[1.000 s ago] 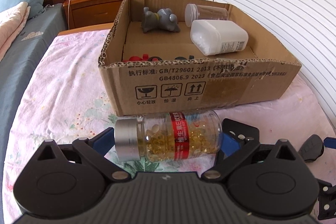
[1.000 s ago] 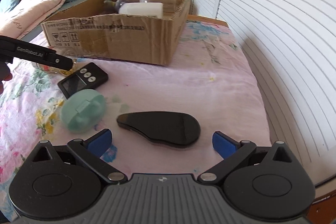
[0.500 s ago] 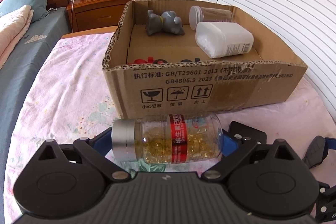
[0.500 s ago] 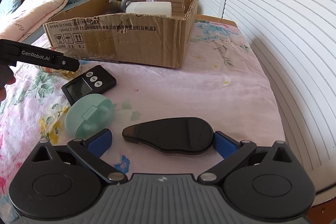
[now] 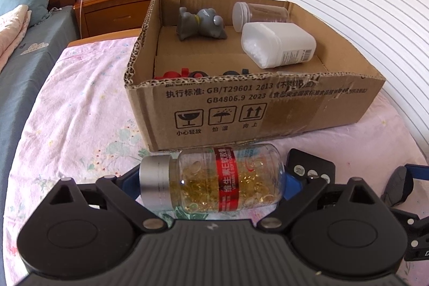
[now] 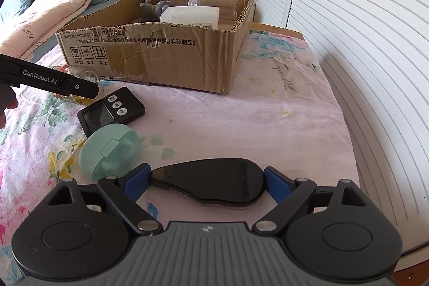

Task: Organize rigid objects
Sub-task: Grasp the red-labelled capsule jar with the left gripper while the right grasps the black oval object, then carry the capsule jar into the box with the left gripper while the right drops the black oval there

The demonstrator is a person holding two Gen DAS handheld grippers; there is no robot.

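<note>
Floral bedsheet [image 6: 268, 125] bears cardboard box [image 6: 174, 55], timer [image 6: 111, 113], mint case [image 6: 110, 148].

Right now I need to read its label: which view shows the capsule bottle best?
The left wrist view: the bottle lies sideways, red label facing the camera. In the right wrist view, the left gripper hides most of it.

A red object [image 5: 171, 76] in the cardboard box [image 5: 241, 109] shows only its top behind the near wall, what it is unclear; the capsule bottle [image 6: 80, 77] is mostly hidden behind the left tool [image 6: 48, 78] in the right wrist view; the black timer [image 5: 312, 169] is partly covered by the bottle; small print on the white container [image 5: 278, 44] is unreadable
</note>
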